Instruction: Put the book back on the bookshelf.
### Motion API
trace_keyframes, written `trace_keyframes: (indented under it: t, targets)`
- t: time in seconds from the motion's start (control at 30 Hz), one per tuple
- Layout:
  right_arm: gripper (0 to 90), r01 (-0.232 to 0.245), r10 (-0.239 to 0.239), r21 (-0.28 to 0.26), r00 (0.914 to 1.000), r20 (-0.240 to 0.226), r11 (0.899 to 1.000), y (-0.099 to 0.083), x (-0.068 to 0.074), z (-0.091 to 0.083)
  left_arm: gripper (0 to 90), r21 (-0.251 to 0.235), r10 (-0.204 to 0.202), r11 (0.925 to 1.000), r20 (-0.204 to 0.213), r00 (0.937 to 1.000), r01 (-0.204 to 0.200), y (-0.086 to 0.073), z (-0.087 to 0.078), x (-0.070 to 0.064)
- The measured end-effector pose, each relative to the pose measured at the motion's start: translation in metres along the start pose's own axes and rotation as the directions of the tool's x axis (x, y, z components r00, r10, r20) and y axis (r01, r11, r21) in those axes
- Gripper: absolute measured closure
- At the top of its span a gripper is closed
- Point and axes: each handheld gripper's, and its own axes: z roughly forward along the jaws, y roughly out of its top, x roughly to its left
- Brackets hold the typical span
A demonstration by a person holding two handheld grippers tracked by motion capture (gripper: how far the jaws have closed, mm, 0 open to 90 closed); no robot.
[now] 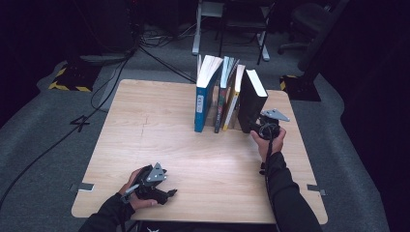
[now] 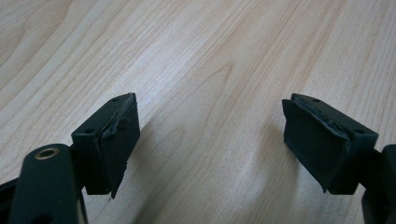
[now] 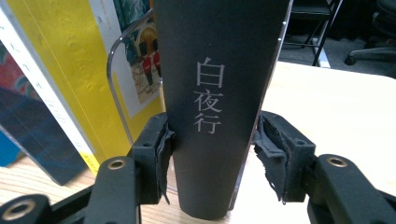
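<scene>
Several books stand upright in a row at the back middle of the wooden table [image 1: 145,125]. The rightmost is a black book [image 1: 251,99] with pale characters down its spine [image 3: 208,93]. My right gripper [image 1: 259,126] is at the foot of that spine, and both pads [image 3: 164,144] press its sides, so the gripper [image 3: 212,140] is shut on the book. Left of it lean a yellow book [image 3: 70,70] and a blue book [image 1: 203,96]. My left gripper [image 1: 167,186] lies low near the front left edge, open [image 2: 210,135], with bare wood between its jaws.
A thin clear divider [image 3: 112,65] rises between the black and yellow books. Office chairs [image 1: 309,19] and a desk frame [image 1: 232,29] stand behind the table on grey carpet. Cables [image 1: 111,82] run over the floor at the left.
</scene>
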Motion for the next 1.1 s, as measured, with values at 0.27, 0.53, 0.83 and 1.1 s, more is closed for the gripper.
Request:
trace_keyframes:
  t: [0.27,0.53,0.83,1.1]
  targets:
    - [46.6,0.008,-0.008,0.01,0.9998,-0.016,1.0,0.002,-0.003,0.0,18.8,-0.001,-0.001,1.0,0.001,1.0,0.001,0.0,0.0,0.0]
    - [47.4,0.023,-0.022,0.035,0.9993,-0.029,0.999,0.006,-0.004,-0.005,18.8,0.0,0.0,1.0,0.001,1.0,0.0,0.0,0.0,0.0]
    - [45.2,0.083,-0.078,0.056,0.9943,-0.073,0.995,0.015,-0.008,-0.022,18.8,0.0,0.0,1.0,0.001,1.0,0.0,0.0,0.0,0.0]
    - [38.8,0.176,-0.167,0.077,0.9797,-0.112,0.981,0.019,-0.01,-0.037,18.8,0.0,0.0,1.0,0.001,1.0,0.0,0.0,0.0,0.0]
